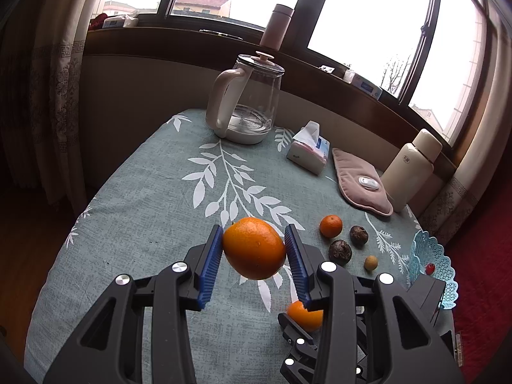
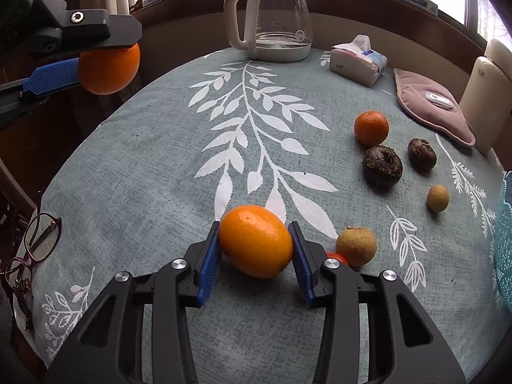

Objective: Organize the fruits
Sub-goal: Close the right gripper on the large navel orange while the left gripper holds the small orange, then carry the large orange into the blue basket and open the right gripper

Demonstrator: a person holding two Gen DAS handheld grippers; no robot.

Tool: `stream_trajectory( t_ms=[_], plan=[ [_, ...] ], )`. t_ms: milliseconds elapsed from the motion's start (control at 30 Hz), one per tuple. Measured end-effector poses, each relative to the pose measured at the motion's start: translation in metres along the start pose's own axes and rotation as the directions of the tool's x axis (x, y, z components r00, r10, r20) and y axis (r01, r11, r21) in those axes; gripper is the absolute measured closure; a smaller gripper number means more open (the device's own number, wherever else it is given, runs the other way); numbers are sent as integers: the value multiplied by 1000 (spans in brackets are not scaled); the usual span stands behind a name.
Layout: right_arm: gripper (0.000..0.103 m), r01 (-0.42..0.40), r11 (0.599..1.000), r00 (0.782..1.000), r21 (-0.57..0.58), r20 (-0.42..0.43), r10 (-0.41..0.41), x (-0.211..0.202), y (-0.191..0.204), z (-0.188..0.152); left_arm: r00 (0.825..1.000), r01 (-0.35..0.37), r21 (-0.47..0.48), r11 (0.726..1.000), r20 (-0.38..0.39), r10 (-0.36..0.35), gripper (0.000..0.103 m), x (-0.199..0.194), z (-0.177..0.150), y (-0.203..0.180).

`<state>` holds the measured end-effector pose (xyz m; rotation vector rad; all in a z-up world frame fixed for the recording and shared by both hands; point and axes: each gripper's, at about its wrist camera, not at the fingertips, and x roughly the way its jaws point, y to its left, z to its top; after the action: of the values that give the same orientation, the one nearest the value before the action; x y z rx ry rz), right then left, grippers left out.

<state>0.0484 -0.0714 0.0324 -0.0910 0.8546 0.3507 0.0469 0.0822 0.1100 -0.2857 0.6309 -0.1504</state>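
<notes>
My left gripper clamps an orange between its blue pads, lifted clear of the tablecloth. My right gripper pinches a second orange that sits on the cloth, pads against both its sides. Just right of that second orange lie a tan fruit and a small red one. Farther right of it are a tangerine, two dark fruits and the blue basket at the cloth's edge.
</notes>
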Motion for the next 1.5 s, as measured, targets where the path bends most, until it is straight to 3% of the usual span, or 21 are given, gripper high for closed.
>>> stream_trajectory(
  t_ms=[433, 967, 1500],
  plan=[
    [60, 18, 996, 994, 91, 106, -28, -46, -20, 8, 1000, 5, -11, 1000, 27, -5, 63, -12, 4, 3],
    [60, 94, 965, 960, 246, 233, -153, -115, -81, 16, 998, 19, 2, 1000, 53, -19, 63, -25, 5, -5],
    [60, 170, 904, 925, 393, 251, -283, -148, -150, -5, 997, 37, 46, 998, 59, -40, 63, -32, 0, -22]
  ],
)
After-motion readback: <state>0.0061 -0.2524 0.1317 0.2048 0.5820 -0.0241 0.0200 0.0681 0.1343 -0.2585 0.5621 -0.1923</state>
